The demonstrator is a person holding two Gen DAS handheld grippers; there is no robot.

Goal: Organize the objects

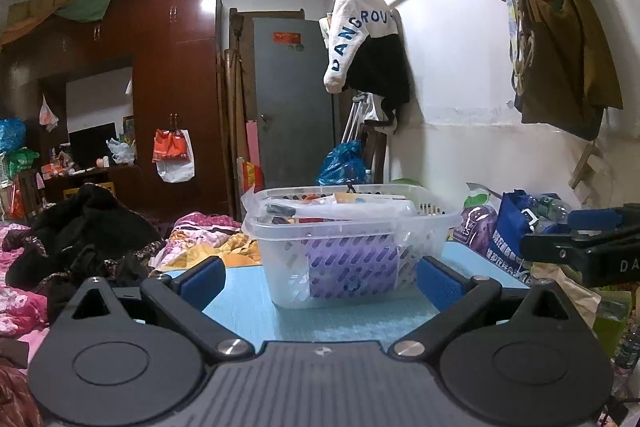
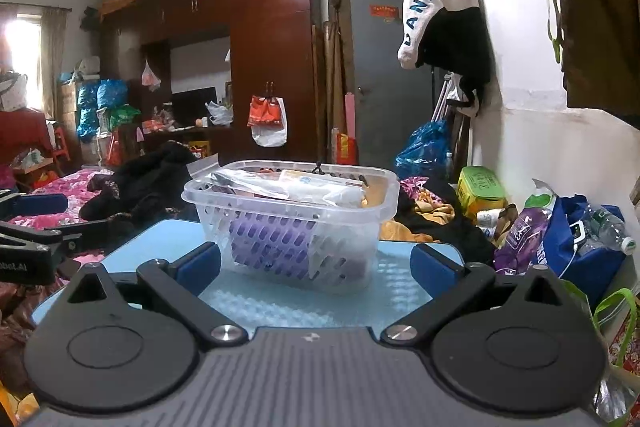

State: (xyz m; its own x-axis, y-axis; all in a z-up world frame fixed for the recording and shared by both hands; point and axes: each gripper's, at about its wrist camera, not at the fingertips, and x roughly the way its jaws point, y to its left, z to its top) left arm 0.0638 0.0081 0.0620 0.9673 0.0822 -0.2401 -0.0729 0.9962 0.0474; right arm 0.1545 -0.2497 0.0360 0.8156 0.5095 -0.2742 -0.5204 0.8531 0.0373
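- A clear perforated plastic basket [image 1: 352, 247] stands upright on the light blue desk [image 1: 248, 307], toward its far edge, straight ahead of both cameras.
- The basket is full: a purple package [image 1: 352, 267] shows through its near wall, and clear plastic-wrapped packets [image 2: 280, 187] lie across the top, reaching its rim.
- The left tool [image 1: 320, 277] sits low over the near part of the desk with its blue-padded fingers spread wide and nothing between them; the basket lies beyond the tips, apart from them.
- The right tool [image 2: 316, 263] is likewise spread wide and empty, its pads flanking the view of the basket without touching it.
- Each tool appears at the edge of the other's view, so the two are side by side, the right one to the right.
- Right of the desk, a blue bag [image 2: 580, 251] and a purple packet [image 2: 520, 239] lie in a heap beside the white wall.
- Left of the desk is a bed with pink floral bedding [image 1: 24, 291] and dark clothes [image 1: 80, 239] piled on it.
- Far behind stand a dark red wardrobe [image 1: 176, 87] and a grey door [image 1: 292, 99]; a white garment [image 1: 352, 31] with blue letters hangs from a rail on the right.
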